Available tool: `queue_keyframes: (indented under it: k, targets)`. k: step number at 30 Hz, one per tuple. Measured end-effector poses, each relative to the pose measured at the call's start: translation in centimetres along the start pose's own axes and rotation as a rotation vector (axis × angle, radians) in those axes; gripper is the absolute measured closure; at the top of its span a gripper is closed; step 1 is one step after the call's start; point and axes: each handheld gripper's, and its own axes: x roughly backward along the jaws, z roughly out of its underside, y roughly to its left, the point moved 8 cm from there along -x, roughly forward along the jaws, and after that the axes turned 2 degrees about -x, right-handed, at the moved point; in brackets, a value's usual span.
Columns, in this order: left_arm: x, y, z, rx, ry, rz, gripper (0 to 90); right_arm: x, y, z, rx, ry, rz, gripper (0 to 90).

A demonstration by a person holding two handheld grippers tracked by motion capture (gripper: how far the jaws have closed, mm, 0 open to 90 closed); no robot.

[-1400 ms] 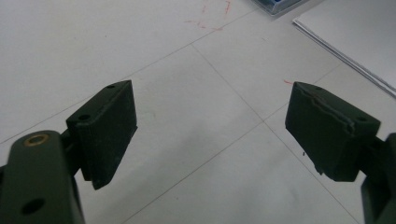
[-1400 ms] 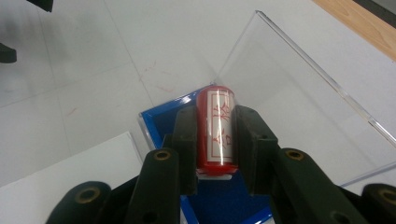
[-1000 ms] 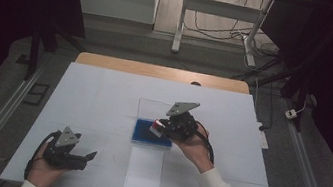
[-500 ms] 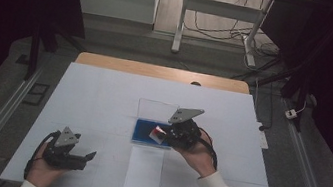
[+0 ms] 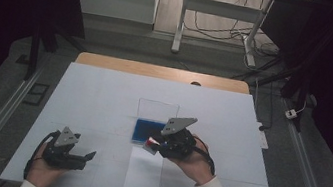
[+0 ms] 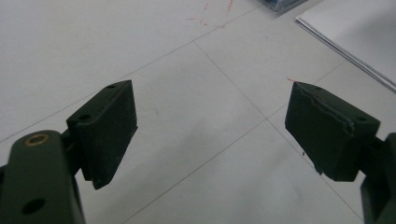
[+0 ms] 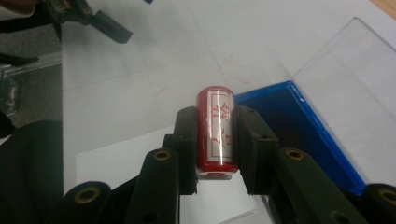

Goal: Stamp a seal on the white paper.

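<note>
The right gripper (image 7: pixel 215 140) pinches a small red cylindrical stamp (image 7: pixel 215 128), its two black jaws pressed against the barrel's long sides, the white label with red characters facing the camera. In the high view the stamp (image 5: pixel 150 144) hangs just above the table at the near edge of the blue ink pad (image 5: pixel 142 130), with the pad's clear lid (image 5: pixel 158 109) lying open at 12 o'clock from it and a white sheet of paper (image 5: pixel 144 173) at 6 o'clock. From the stamp, the left gripper (image 5: pixel 86 156) sits at about 8 o'clock, well apart, jaws spread with nothing between them, low over the bare white table cover (image 6: pixel 187 70).

The stamp looks light and rigid, a hard plastic barrel with a glossy label, so it may slip or twist if squeezed loosely. The mid-barrel grip across the round sides seems right; it should stay square to the paper so the printing face lands flat
</note>
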Motion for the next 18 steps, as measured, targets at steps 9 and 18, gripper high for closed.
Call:
queue_keyframes:
  k: [9, 18]
  targets:
    - [0.0, 0.0, 0.0, 0.0, 0.001, -0.001, 17.1, -0.6, 1.7, 0.6, 0.042, 0.036, -0.022, 70.3]
    - [0.0, 0.0, 0.0, 0.001, 0.002, 0.0, 17.1, -1.3, 2.5, 1.5, 0.061, 0.083, -0.023, 70.3]
